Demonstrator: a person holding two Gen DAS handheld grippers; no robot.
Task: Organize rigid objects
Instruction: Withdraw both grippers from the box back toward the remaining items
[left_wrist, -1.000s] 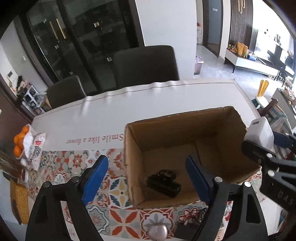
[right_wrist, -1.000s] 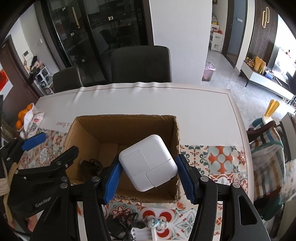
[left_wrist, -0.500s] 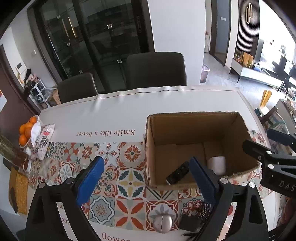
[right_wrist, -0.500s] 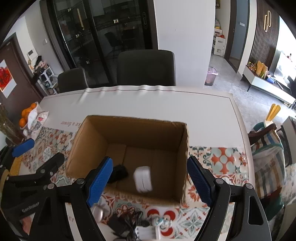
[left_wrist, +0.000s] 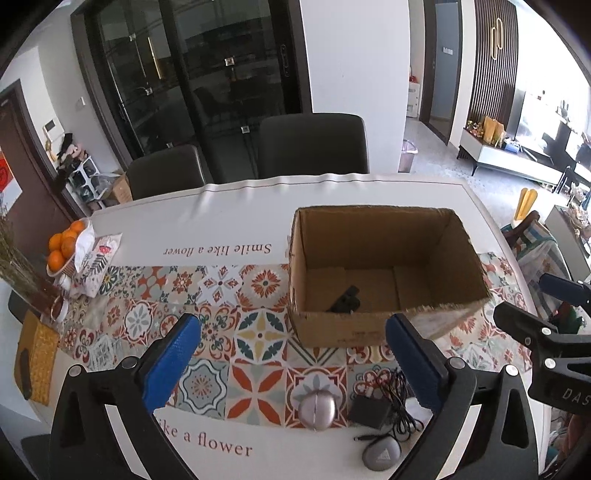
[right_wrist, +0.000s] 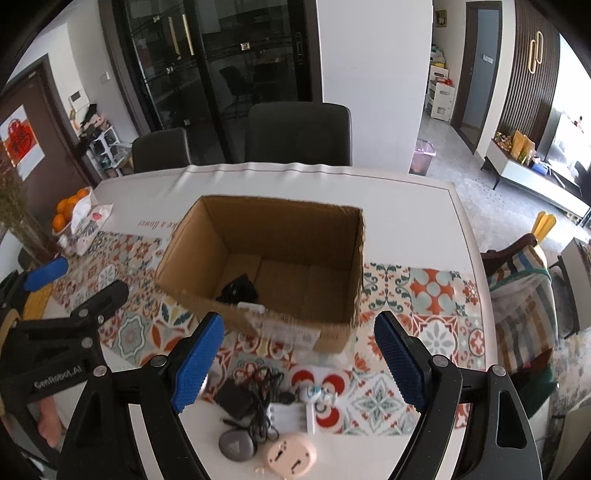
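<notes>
While both just widened, left gripper (left_wrist: 293, 363) and right gripper (right_wrist: 299, 360) gape empty

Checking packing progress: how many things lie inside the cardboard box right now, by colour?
Black: 1, a gadget
White: 1, a charger, mostly hidden by the near wall
Total: 2 in the cardboard box

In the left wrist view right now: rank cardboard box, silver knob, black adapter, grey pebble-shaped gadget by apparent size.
1. cardboard box, by far the largest.
2-4. black adapter, silver knob, grey pebble-shaped gadget: all look about alike; they lie nearer the camera than the box, so no ranking among them.
</notes>
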